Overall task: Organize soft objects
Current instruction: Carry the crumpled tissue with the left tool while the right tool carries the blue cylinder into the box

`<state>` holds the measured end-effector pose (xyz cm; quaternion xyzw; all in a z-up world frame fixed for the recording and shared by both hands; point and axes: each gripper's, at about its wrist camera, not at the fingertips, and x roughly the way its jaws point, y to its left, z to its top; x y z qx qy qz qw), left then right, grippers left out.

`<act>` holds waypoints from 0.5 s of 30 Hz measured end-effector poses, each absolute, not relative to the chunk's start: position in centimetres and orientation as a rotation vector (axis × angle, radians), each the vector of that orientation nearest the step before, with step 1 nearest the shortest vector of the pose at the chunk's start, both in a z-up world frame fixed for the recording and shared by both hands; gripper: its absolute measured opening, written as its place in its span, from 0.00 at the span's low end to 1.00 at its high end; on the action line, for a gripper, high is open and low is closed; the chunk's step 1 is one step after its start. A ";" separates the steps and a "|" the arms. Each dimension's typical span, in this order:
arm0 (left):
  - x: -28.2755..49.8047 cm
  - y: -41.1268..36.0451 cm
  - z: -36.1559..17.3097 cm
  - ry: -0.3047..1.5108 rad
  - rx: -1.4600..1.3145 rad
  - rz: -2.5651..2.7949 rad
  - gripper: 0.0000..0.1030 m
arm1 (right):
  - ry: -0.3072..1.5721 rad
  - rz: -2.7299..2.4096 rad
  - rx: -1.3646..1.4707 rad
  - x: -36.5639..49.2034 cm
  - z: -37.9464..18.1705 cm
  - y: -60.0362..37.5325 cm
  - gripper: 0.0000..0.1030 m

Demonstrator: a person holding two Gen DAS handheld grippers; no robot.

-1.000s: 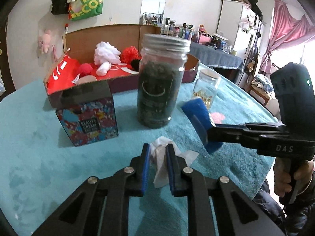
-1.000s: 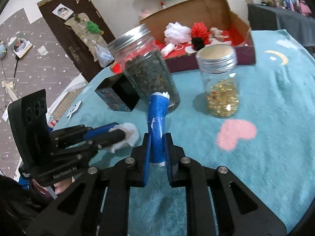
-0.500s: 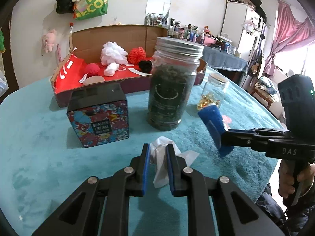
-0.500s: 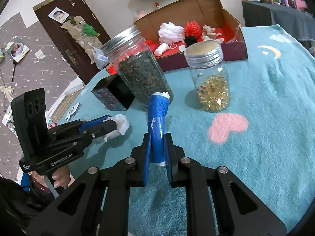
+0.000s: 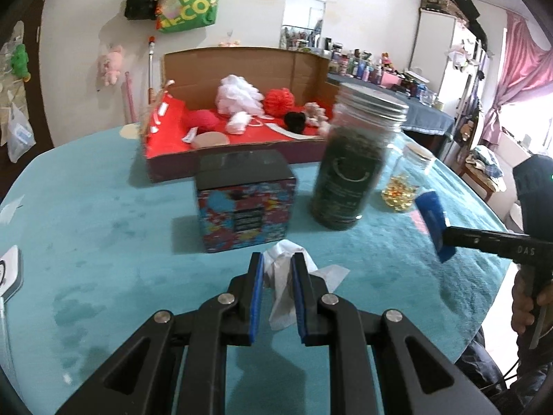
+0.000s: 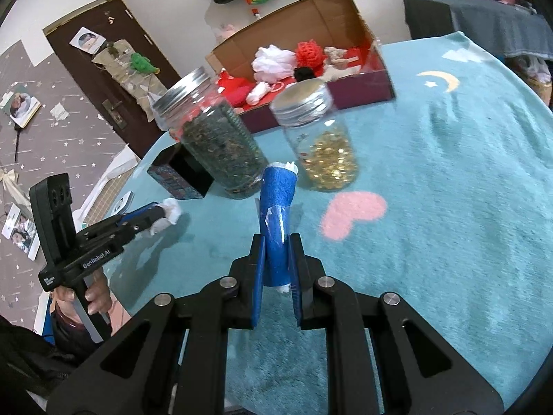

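My left gripper [image 5: 276,259] is shut on a crumpled white tissue [image 5: 284,278], held above the teal tablecloth; it also shows in the right wrist view [image 6: 162,212] at the left. My right gripper [image 6: 277,242] is shut on a blue sponge [image 6: 278,207] standing upright between the pads; the sponge also shows in the left wrist view [image 5: 433,221] at the right. A cardboard box [image 5: 242,65] with a red lining stands at the back and holds white [image 5: 236,95], red [image 5: 280,102] and black [image 5: 295,121] soft objects.
A patterned tin box [image 5: 245,204], a tall jar of dark leaves [image 5: 356,162] and a small jar of golden capsules [image 6: 319,145] stand between the grippers and the cardboard box. The table's edge runs at the right. A white device [image 5: 8,269] lies at the left.
Both grippers have pulled back and shifted; the left view has swung left, so the jars and the tin box sit further right. Both still hold their objects.
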<state>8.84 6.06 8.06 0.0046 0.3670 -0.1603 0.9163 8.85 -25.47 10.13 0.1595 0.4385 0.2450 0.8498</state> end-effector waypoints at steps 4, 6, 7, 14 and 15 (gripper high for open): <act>8.8 7.4 8.0 0.761 0.000 -0.299 0.16 | 0.933 0.488 0.338 8.8 10.2 -26.5 0.12; 8.9 8.3 7.9 0.762 -0.007 -0.280 0.16 | 0.936 0.473 0.336 8.8 10.2 -26.9 0.12; 8.9 8.7 7.9 0.764 -0.010 -0.271 0.16 | 0.938 0.467 0.336 8.8 10.2 -27.1 0.12; 9.5 10.9 7.9 0.766 -0.028 -0.223 0.16 | 0.950 0.419 0.334 9.1 9.8 -28.5 0.12; 9.7 11.2 7.9 0.768 -0.030 -0.218 0.16 | 0.949 0.412 0.334 9.1 9.8 -28.7 0.12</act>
